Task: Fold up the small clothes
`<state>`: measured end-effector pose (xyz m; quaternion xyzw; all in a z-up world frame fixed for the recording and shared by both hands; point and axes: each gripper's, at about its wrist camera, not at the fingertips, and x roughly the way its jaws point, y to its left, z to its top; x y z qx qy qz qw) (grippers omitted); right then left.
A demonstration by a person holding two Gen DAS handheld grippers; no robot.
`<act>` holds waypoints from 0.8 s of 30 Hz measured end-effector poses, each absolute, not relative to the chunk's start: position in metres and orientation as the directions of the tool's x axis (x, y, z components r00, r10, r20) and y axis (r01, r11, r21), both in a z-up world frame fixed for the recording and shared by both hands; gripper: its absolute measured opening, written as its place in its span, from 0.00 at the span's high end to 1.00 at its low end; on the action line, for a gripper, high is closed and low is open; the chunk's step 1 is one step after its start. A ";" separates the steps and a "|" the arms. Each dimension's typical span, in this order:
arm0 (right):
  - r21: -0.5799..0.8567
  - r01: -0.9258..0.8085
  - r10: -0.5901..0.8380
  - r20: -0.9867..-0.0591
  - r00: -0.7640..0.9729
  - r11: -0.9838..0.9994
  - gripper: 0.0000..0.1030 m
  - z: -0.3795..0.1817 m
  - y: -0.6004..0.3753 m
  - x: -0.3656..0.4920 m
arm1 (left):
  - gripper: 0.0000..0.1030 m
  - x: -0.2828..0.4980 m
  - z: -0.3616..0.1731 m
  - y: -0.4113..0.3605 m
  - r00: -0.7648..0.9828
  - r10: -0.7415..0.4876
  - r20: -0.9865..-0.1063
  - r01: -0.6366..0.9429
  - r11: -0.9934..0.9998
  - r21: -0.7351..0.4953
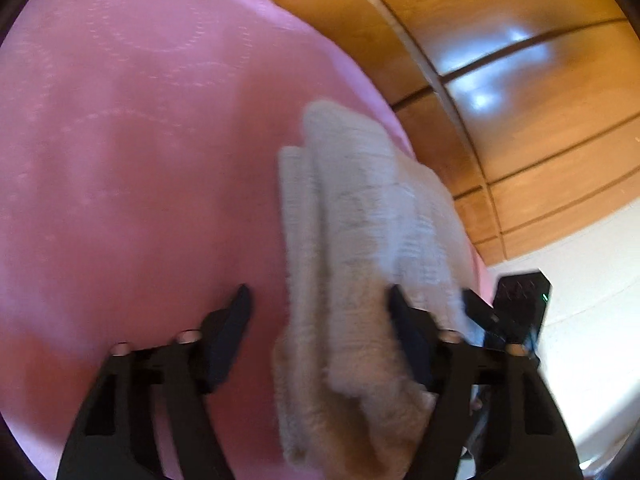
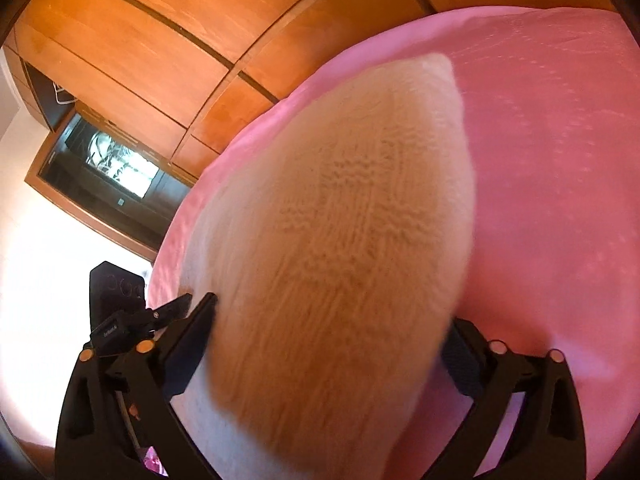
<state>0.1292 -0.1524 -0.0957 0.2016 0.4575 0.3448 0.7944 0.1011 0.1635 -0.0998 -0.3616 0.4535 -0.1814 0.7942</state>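
Observation:
A small cream knitted garment (image 1: 360,240) lies bunched in a long roll on the pink bed sheet (image 1: 140,160), near the sheet's right edge. My left gripper (image 1: 318,300) is open, its fingers wide apart, and the garment's near end lies between them against the right finger (image 1: 404,320). In the right wrist view the same garment (image 2: 340,240) fills the middle and lies between the wide-open fingers of my right gripper (image 2: 332,320). The right gripper's right fingertip is hidden behind the cloth. The other gripper's tip (image 2: 168,312) shows at the left.
A wooden wardrobe (image 1: 500,60) with dark panel lines stands beyond the bed's edge. A dark glass-fronted unit (image 2: 112,168) sits low by a white wall (image 2: 48,260). The pink sheet (image 2: 560,160) spreads wide on the far side of the garment.

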 end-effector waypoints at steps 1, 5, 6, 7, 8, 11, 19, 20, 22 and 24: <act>0.631 -0.367 0.730 -0.592 0.341 0.683 0.16 -0.096 -0.150 0.130 | 0.58 0.102 -0.102 0.160 0.516 -0.630 -0.580 -0.026 0.665 -0.746; 0.597 -0.388 0.712 -0.596 0.371 0.702 0.39 -0.083 -0.150 0.118 | 0.74 0.101 -0.098 0.150 0.533 -0.653 -0.538 0.019 0.644 -0.764; 0.587 -0.396 0.708 -0.595 0.380 0.706 0.42 -0.080 -0.151 0.115 | 0.75 0.099 -0.094 0.148 0.540 -0.665 -0.517 0.033 0.630 -0.776; 0.570 -0.413 0.704 -0.591 0.394 0.710 0.43 -0.072 -0.151 0.108 | 0.75 0.097 -0.089 0.144 0.545 -0.669 -0.504 0.052 0.628 -0.777; 0.557 -0.429 0.703 -0.585 0.405 0.711 0.44 -0.064 -0.153 0.102 | 0.75 0.097 -0.083 0.140 0.546 -0.670 -0.502 0.070 0.634 -0.770; 0.534 -0.463 0.707 -0.548 0.448 0.707 0.46 -0.041 -0.165 0.087 | 0.75 0.101 -0.062 0.114 0.531 -0.696 -0.484 0.137 0.634 -0.761; 0.473 -0.380 0.592 -0.469 0.655 0.795 0.46 0.012 -0.287 0.051 | 0.75 0.152 -0.006 -0.022 0.429 -0.777 -0.461 0.348 0.613 -0.709; 0.476 -0.347 0.566 -0.468 0.679 0.808 0.46 0.012 -0.307 0.047 | 0.75 0.158 -0.002 -0.041 0.413 -0.782 -0.467 0.371 0.612 -0.698; 0.494 -0.261 0.509 -0.475 0.718 0.829 0.46 0.003 -0.353 0.041 | 0.75 0.174 0.000 -0.088 0.366 -0.792 -0.488 0.415 0.608 -0.676; 0.506 -0.138 0.428 -0.519 0.740 0.851 0.42 -0.019 -0.397 0.038 | 0.75 0.188 -0.010 -0.135 0.326 -0.768 -0.550 0.438 0.639 -0.632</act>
